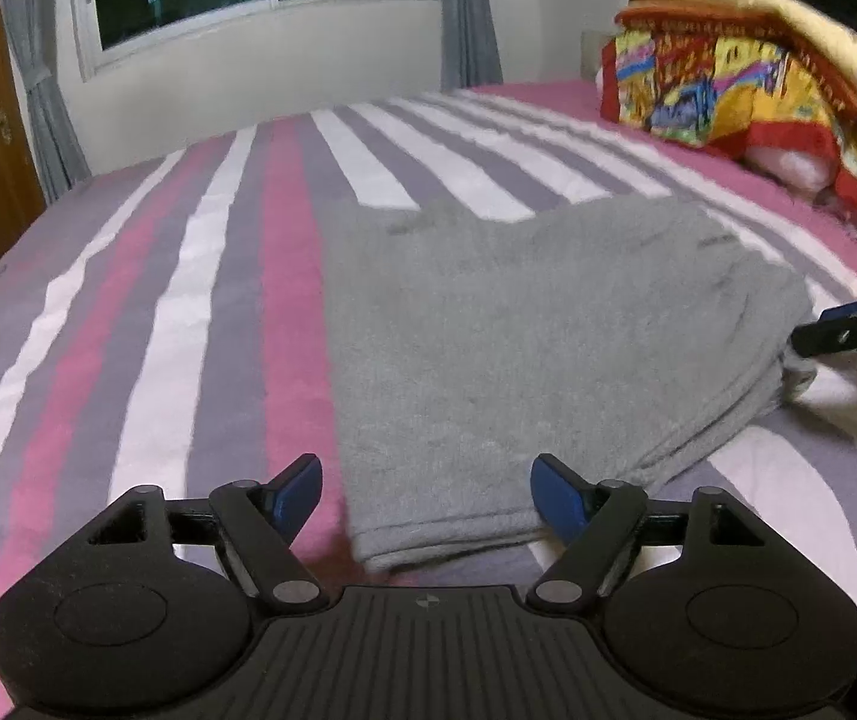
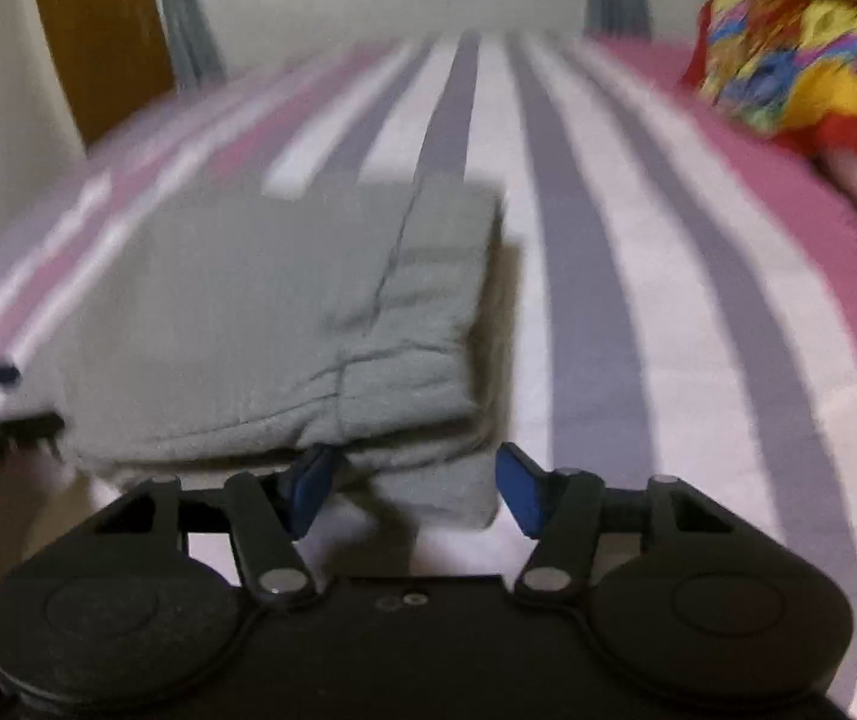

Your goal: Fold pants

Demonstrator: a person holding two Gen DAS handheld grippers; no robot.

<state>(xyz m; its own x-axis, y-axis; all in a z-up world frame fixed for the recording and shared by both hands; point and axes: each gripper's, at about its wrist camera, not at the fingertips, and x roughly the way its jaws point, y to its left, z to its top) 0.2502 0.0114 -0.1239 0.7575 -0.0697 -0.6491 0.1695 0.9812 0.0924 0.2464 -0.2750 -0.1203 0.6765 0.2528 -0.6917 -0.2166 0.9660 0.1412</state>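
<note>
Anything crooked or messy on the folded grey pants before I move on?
Mostly tidy. The folded grey fleece pants lie flat on the striped bedsheet, but in the right wrist view a lower layer pokes out past the near corner, between the open right gripper's fingers.

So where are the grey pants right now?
The folded grey pants lie flat on the striped bedspread, just ahead of both grippers in either wrist view, with the colourful blanket pile beyond them to the right.
</note>
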